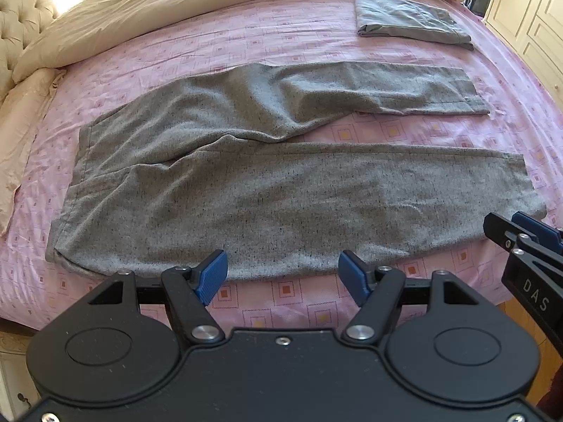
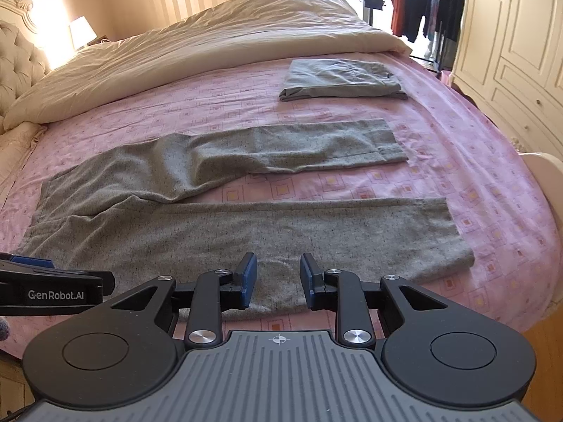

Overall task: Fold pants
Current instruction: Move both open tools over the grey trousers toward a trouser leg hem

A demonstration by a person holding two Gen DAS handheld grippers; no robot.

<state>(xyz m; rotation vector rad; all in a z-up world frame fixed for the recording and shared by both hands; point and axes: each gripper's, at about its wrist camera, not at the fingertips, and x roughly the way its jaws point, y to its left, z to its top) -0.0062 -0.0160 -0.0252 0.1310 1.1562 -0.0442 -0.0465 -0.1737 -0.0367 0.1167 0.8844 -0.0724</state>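
Grey pants (image 1: 281,190) lie flat on the bed (image 1: 316,45), legs apart, waistband left. My left gripper (image 1: 283,274) and right gripper (image 2: 278,277) hover at the near hem, jaws spread, empty. Risk: pinching the sheet too, or one layer only, skewing the fold.

Both wrist cameras sit near the bed's (image 1: 147,45) near edge, tilted down across it toward twelve o'clock. Both share the grey pants (image 1: 267,190) and a folded garment (image 2: 341,81) at one o'clock; the right view sits further right.
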